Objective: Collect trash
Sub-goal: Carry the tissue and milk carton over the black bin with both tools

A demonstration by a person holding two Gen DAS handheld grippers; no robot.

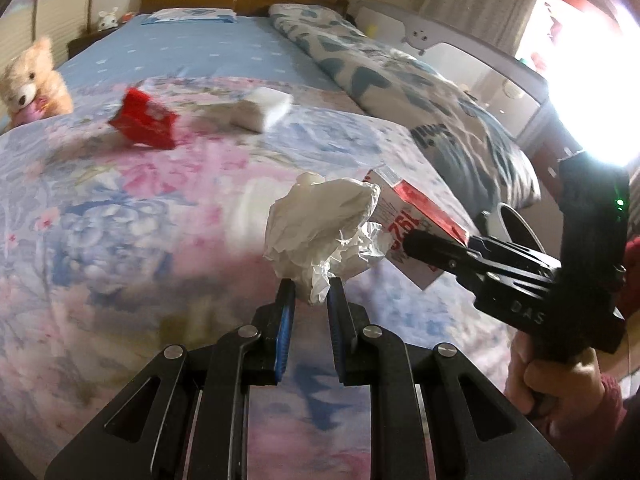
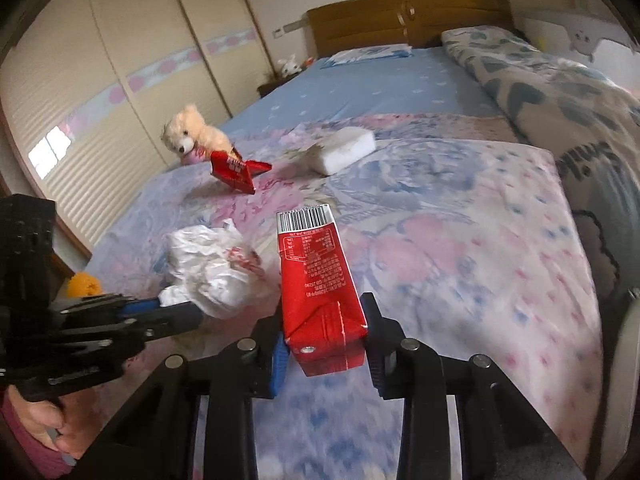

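Left wrist view: at the bed's left edge sits a cream teddy bear (image 1: 30,82). Further right, on the flowered quilt (image 1: 120,220) and lying well beyond the grippers, is a torn red packet (image 1: 144,120), blurred, and just right of it a white tissue pack (image 1: 262,110). Nearer the camera, the left gripper (image 1: 310,294) has its blue-padded jaws closed on the lower tip of a crumpled white paper wad (image 1: 320,228), which is held clear above the quilt. The wad is creased all over and puffs out above the fingertips. Touching its right side is a red and white drink carton (image 1: 416,216), pinched by the right gripper (image 1: 416,246), which enters from the right with a hand (image 1: 556,384) on its grip. A rolled blue and white duvet (image 1: 400,76) runs along the bed's right edge.

Right wrist view: the left gripper (image 2: 180,306) comes in from the left, holding the wad (image 2: 212,268), here with a few red marks on it. The right gripper (image 2: 324,332) has its jaws clamped on the sides of the carton (image 2: 320,288), near its folded end. The carton is held nearly upright above the quilt (image 2: 460,240), barcode at the far top, small white print down its red face. The red packet (image 2: 236,170) and tissue pack (image 2: 342,148) lie beyond, toward the wooden headboard (image 2: 408,20).
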